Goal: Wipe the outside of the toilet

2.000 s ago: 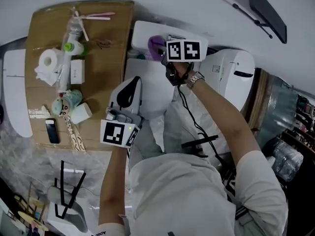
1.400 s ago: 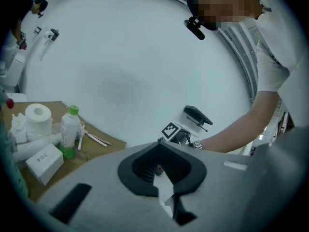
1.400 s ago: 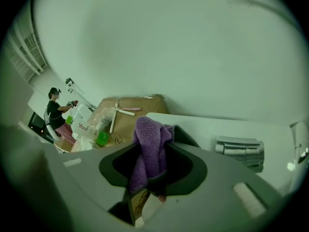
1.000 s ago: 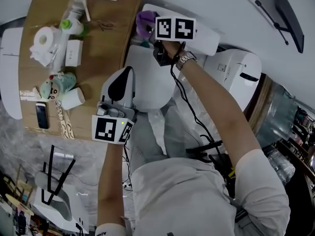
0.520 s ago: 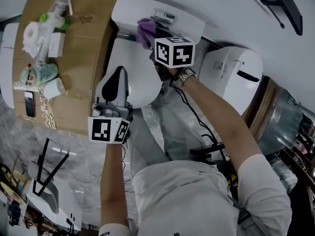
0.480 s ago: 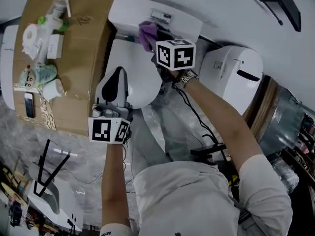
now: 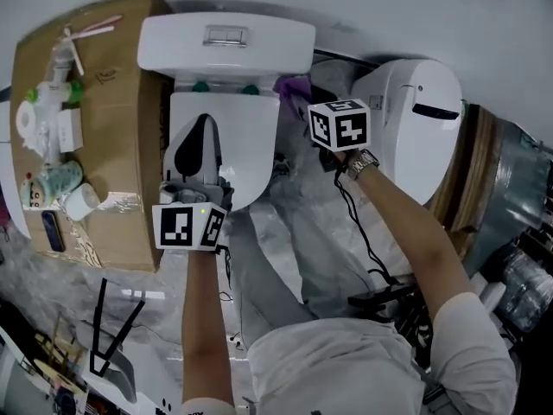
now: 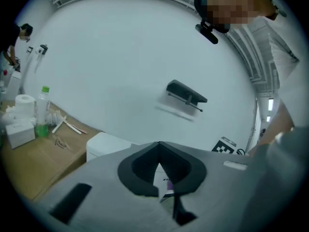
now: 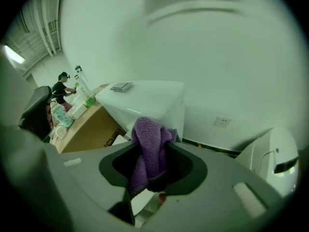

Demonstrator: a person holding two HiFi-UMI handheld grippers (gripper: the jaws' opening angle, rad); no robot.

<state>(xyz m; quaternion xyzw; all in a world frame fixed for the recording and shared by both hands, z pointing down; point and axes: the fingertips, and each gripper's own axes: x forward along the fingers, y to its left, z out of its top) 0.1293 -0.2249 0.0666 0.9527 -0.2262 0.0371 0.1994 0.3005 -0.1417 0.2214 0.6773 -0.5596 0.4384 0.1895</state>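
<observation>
A cardboard box [image 7: 130,145] crowded with bottles and paper rolls is sitting just beside the toilet [image 7: 226,41] on its left, closing off that side. On the right, a gap is running between the tank and a white rounded unit [image 7: 415,102]. The right gripper [image 9: 149,170], clamping a purple cloth [image 9: 148,139], is occupying it. Crumpled plastic sheet [image 7: 294,232] is covering the floor in front.

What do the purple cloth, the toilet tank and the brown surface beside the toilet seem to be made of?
Purple cloth: soft terry or microfibre, judging by its fuzzy pile.
Toilet tank: probably glazed ceramic; white, smooth, slightly glossy.
Brown surface: likely cardboard; matt, flat, box-like edges.
</observation>
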